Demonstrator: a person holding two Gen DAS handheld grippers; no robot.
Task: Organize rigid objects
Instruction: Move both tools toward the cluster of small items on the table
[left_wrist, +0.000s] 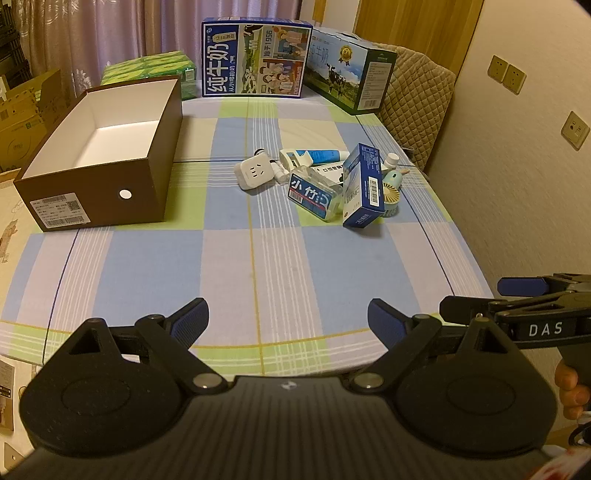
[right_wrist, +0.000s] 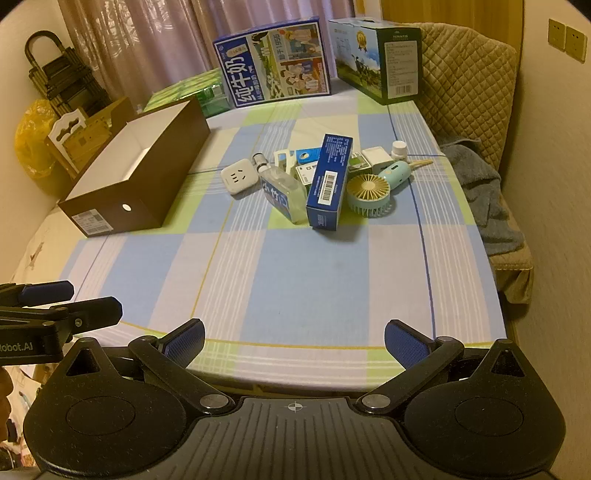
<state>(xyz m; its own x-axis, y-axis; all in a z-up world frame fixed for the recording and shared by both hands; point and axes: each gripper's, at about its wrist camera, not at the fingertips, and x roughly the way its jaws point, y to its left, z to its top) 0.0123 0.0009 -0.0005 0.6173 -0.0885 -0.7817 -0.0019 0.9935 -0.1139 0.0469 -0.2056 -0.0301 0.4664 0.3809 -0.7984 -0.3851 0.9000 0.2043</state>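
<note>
A pile of small objects lies mid-table: a white plug adapter (left_wrist: 253, 171) (right_wrist: 239, 175), a clear bottle with a blue label (left_wrist: 314, 192) (right_wrist: 282, 192), a blue box (left_wrist: 362, 184) (right_wrist: 330, 181), a mint hand fan (right_wrist: 369, 195), a tube (left_wrist: 323, 156) and a small white bottle (right_wrist: 399, 148). An open brown box (left_wrist: 110, 184) (right_wrist: 147, 192) with a white, empty inside stands to their left. My left gripper (left_wrist: 288, 319) and right gripper (right_wrist: 294, 339) are both open and empty above the table's near edge, well short of the pile.
Two milk cartons (left_wrist: 255, 59) (right_wrist: 376, 55) and green packs (left_wrist: 147, 68) stand at the table's far end. A padded chair (right_wrist: 465, 81) with a grey cloth (right_wrist: 480, 184) is on the right by the wall. Cardboard boxes (left_wrist: 22, 110) sit on the left.
</note>
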